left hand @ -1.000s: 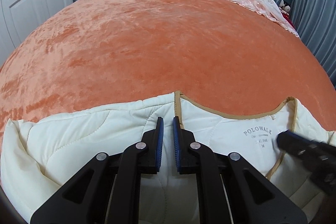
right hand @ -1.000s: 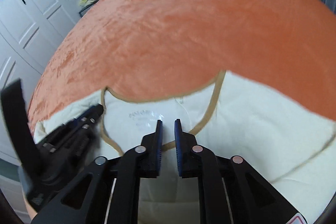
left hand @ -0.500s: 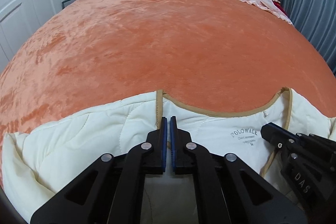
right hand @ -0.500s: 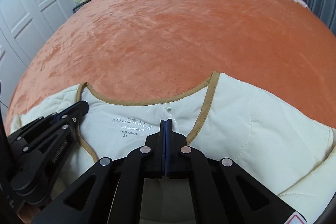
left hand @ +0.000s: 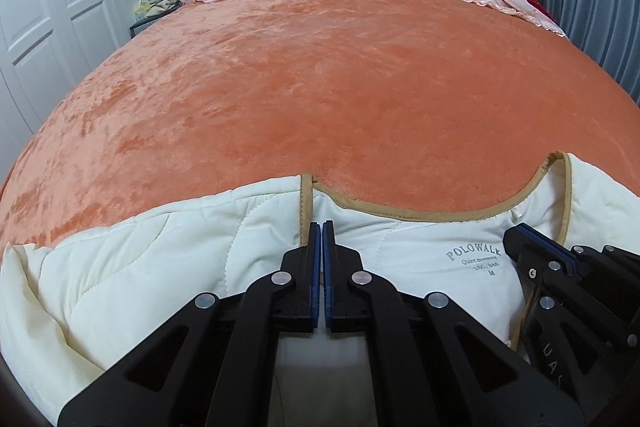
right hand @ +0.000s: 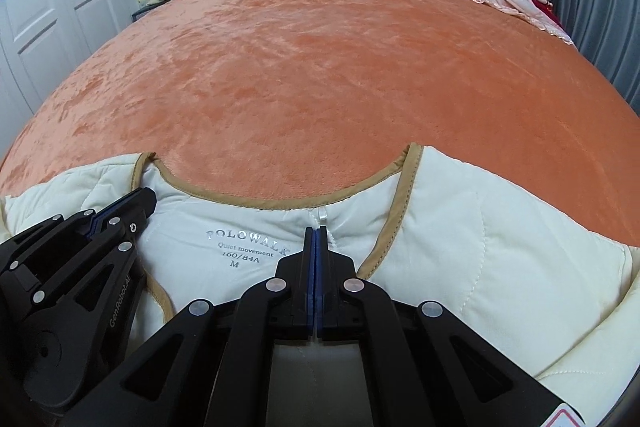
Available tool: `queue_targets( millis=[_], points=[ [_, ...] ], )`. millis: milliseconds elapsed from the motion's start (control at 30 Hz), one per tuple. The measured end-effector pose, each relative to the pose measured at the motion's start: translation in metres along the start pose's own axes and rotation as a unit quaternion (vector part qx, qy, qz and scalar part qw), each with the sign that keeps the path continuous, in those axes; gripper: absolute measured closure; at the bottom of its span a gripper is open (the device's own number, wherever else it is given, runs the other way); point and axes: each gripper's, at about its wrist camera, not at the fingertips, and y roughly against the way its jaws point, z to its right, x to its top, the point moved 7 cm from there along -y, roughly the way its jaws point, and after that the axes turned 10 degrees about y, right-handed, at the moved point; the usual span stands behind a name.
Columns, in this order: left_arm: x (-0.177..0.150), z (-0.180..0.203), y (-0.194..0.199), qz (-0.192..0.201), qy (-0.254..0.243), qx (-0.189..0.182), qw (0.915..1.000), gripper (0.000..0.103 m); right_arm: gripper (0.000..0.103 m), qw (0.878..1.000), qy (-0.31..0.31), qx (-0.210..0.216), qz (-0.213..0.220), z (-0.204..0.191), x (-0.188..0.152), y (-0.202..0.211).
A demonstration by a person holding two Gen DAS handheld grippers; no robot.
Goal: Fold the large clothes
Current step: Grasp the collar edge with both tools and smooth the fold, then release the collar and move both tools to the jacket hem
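orange velvet bedspread (left hand: pixel 320 87) | cream quilted jacket (left hand: pixel 140 267) at near edge, collar up | left gripper (left hand: pixel 321 231), right gripper (right hand: pixel 315 233) closed from apart, now pinching collar | ready to lift

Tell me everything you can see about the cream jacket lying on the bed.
The cream jacket is quilted and padded, with stitched curved seams and tan binding along its collarless neckline. It lies opened on the orange bedspread, lining up, neckline toward the headboard. Printed inside the neck: POLOWALK, Quiet movement, 160/84A, M, beside a small white hanging loop. The left claw is closed at the left front edge by the binding; the right claw is closed just below the loop. Whether either actually pinches fabric cannot be told. The hem is out of view.
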Motion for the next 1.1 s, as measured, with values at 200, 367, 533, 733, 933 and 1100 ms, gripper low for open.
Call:
queue_targets(
  millis=[200,367,533,733,933,1100],
  points=[
    [0.005,-0.008,0.007,-0.001,0.023,0.004,0.9997,0.102,0.103,0.999,-0.046,-0.002,0.023,0.017,0.002,0.014],
    [0.009,-0.038,0.064,-0.002,0.095,-0.007,0.9954,0.1,0.091,0.995,-0.083,-0.042,0.036,0.045,-0.003,0.085],
    [-0.023,-0.064,0.155,0.015,0.067,0.003,0.9976,0.062,0.091,0.997,-0.065,0.032,0.015,0.034,-0.059,0.168],
    [-0.133,-0.108,0.256,-0.032,0.046,0.0,0.9984,0.036,0.074,0.998,-0.046,0.043,0.003,0.026,-0.181,0.265],
    [-0.248,-0.181,0.318,-0.096,0.104,0.045,0.9889,0.021,0.059,0.996,-0.079,0.016,-0.046,0.053,-0.309,0.331],
    [-0.3,-0.241,0.342,-0.115,0.172,0.073,0.9756,0.016,0.046,0.988,-0.141,-0.035,-0.061,0.103,-0.374,0.359]
  ],
)
